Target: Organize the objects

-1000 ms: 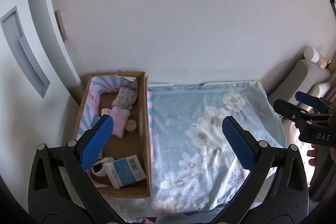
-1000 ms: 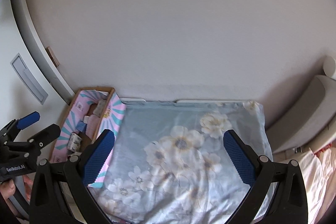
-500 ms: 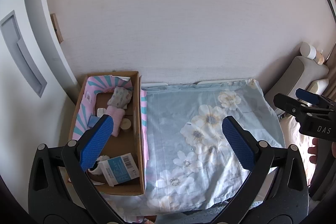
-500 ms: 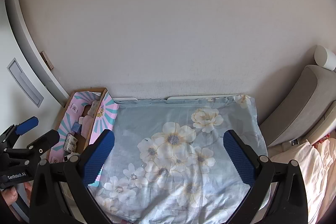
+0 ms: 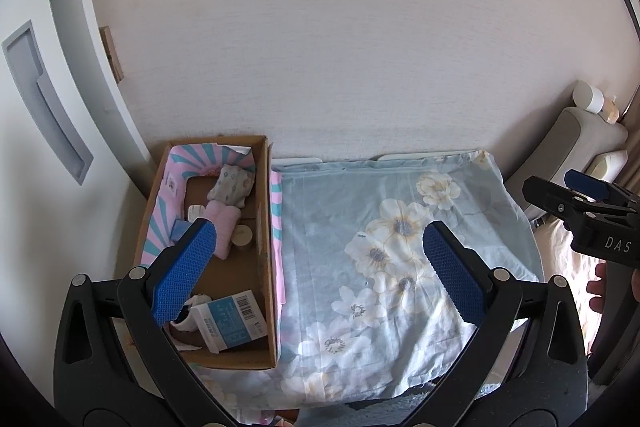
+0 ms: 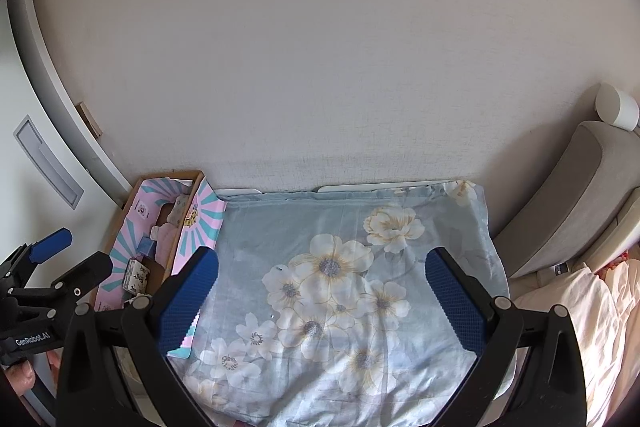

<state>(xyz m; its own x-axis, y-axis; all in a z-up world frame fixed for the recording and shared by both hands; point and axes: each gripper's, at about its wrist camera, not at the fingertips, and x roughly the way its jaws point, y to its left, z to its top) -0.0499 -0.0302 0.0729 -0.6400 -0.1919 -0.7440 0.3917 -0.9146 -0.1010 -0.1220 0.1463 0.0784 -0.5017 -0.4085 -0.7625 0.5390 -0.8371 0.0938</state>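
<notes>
Looks pretty much done to me: the floral cloth (image 6: pixel 344 291) on the desk is bare, and everything sits in the cardboard box (image 5: pixel 269 227) at its left edge, namely a blue-label carton (image 5: pixel 234 321), a pink roll (image 5: pixel 224 227) and small bits. Left gripper (image 5: pixel 316 271) and right gripper (image 6: pixel 322 301) hover above, jaws spread, holding nothing.
</notes>
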